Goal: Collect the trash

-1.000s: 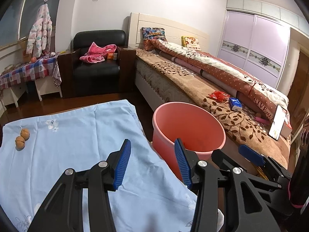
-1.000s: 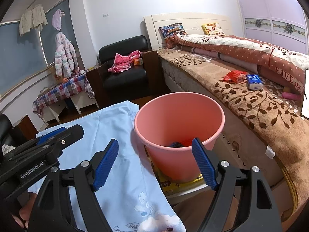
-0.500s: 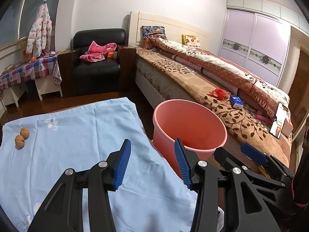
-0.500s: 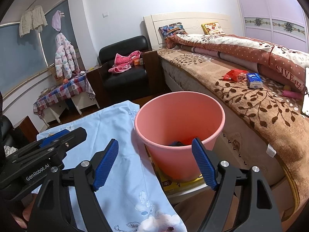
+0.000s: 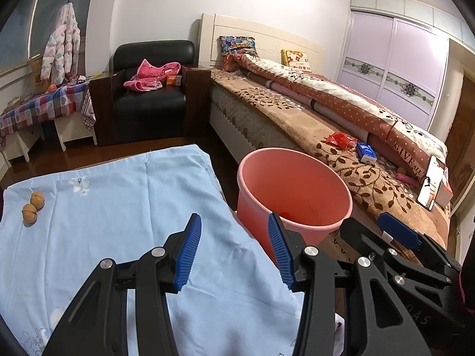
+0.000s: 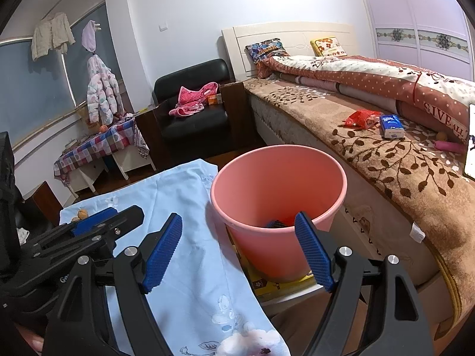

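A pink bucket stands between the light blue cloth-covered table and the bed; dark and red trash lies at its bottom. My left gripper is open and empty above the table's right edge, beside the bucket. My right gripper is open and empty, its right finger in front of the bucket. Two walnuts lie at the table's far left. A red wrapper and a blue tissue pack lie on the bed.
The bed with a brown leaf blanket runs along the right. A phone and a pink stick lie on it. A black armchair with pink clothes and a checkered side table stand at the back.
Both grippers have pulled back and risen slightly; the bucket and bed sit a little lower and farther in both views. Both stay open and empty.
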